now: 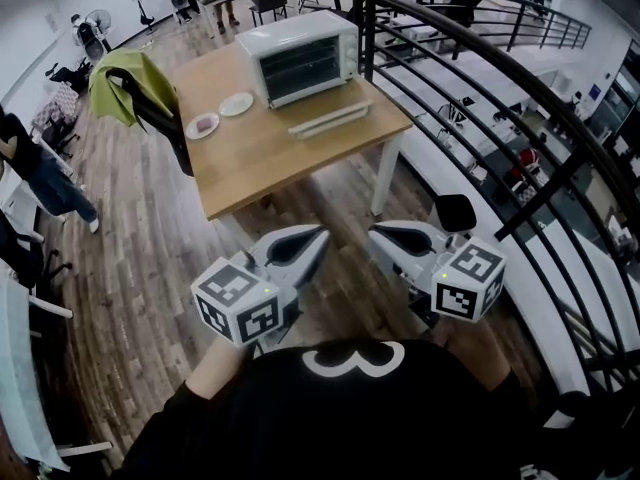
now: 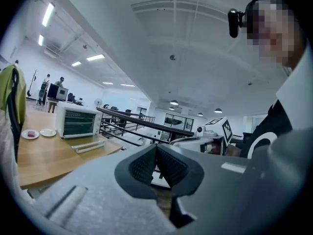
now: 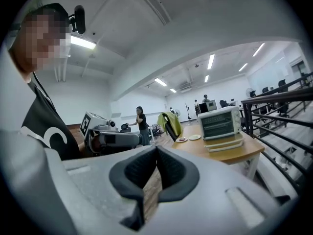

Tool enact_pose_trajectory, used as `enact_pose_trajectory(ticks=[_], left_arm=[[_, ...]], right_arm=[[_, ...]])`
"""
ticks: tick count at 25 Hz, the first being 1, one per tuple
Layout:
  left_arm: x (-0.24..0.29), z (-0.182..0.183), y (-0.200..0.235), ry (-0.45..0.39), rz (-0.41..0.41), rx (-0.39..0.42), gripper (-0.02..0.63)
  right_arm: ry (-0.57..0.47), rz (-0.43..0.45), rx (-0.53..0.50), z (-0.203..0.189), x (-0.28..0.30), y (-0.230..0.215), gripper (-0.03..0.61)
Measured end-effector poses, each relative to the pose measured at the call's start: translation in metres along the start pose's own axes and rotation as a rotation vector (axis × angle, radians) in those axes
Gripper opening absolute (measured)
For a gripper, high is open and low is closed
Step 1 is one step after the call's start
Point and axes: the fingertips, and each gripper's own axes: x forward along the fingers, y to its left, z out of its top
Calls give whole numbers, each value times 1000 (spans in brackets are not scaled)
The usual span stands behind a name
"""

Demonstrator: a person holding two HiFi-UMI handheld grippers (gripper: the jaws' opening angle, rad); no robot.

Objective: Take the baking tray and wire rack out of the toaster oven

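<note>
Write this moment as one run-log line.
task: not started | left gripper: shut, empty | right gripper: shut, empty | toaster oven: door closed, on table

Oven (image 1: 300, 58) on the table (image 1: 300, 168), far side. Flat piece (image 1: 330, 118) just before it; two plates (image 1: 236, 104) left of it. Chair (image 1: 150, 108) at table's left, railing (image 1: 480, 78) right. My left gripper (image 1: 322, 236) and right gripper (image 1: 375, 233) side by side, well short of the table.

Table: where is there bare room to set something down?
The near half of the table is bare, from the two plates and the white strip to the near edge. The far end is crowded by the oven. A chair crowds the left side.
</note>
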Motion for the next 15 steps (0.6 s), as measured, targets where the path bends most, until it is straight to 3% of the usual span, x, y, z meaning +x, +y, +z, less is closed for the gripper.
enact_pose_trajectory(ticks=[5, 15], left_arm=[[22, -7, 3, 0, 17, -12, 11], [71, -3, 58, 12, -1, -90, 11]], right_arm=[[10, -2, 10, -9, -15, -24, 3], [1, -31, 57, -7, 15, -102, 3]])
